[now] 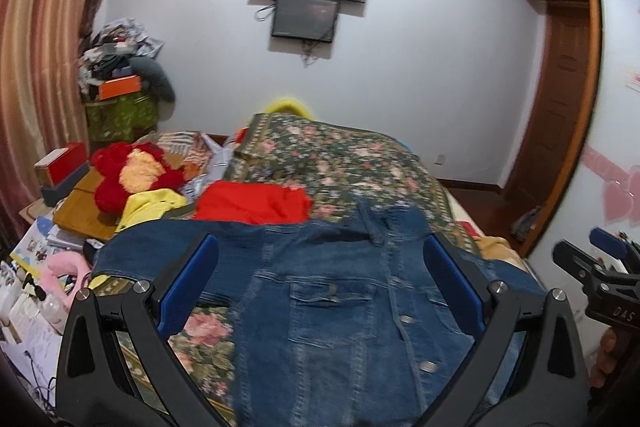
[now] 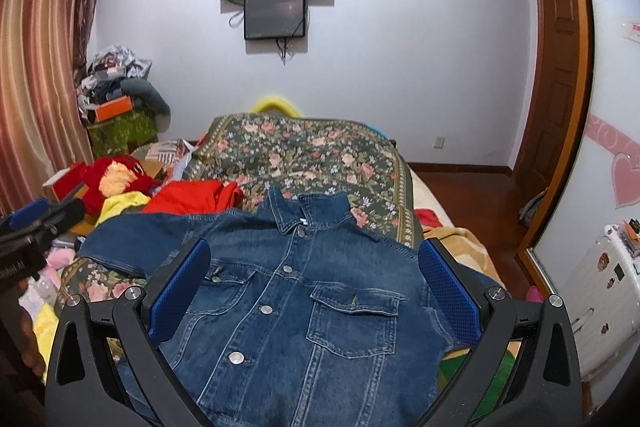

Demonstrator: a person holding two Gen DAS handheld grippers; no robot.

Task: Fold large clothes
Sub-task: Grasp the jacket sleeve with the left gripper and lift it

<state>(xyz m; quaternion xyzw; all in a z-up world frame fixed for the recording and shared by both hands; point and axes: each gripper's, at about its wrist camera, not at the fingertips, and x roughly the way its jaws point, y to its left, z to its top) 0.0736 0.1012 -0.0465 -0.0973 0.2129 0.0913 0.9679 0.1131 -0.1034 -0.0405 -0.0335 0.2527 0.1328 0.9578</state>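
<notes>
A blue denim jacket (image 1: pixel 340 307) lies flat and front up on the floral bedspread (image 1: pixel 340 155), collar towards the far wall. It also shows in the right wrist view (image 2: pixel 312 291), buttoned, with one sleeve spread to the left. My left gripper (image 1: pixel 320 267) is open and empty, held above the jacket's left half. My right gripper (image 2: pixel 314 267) is open and empty above the jacket's chest. The right gripper shows at the right edge of the left wrist view (image 1: pixel 600 267); the left one shows at the left edge of the right wrist view (image 2: pixel 36 227).
A red garment (image 1: pixel 256 203) lies just beyond the jacket, with a yellow cloth (image 1: pixel 152 207) and a red plush toy (image 1: pixel 128 179) to its left. Boxes and clutter (image 1: pixel 52 247) crowd the left side. A wooden door (image 2: pixel 560 67) stands at the right.
</notes>
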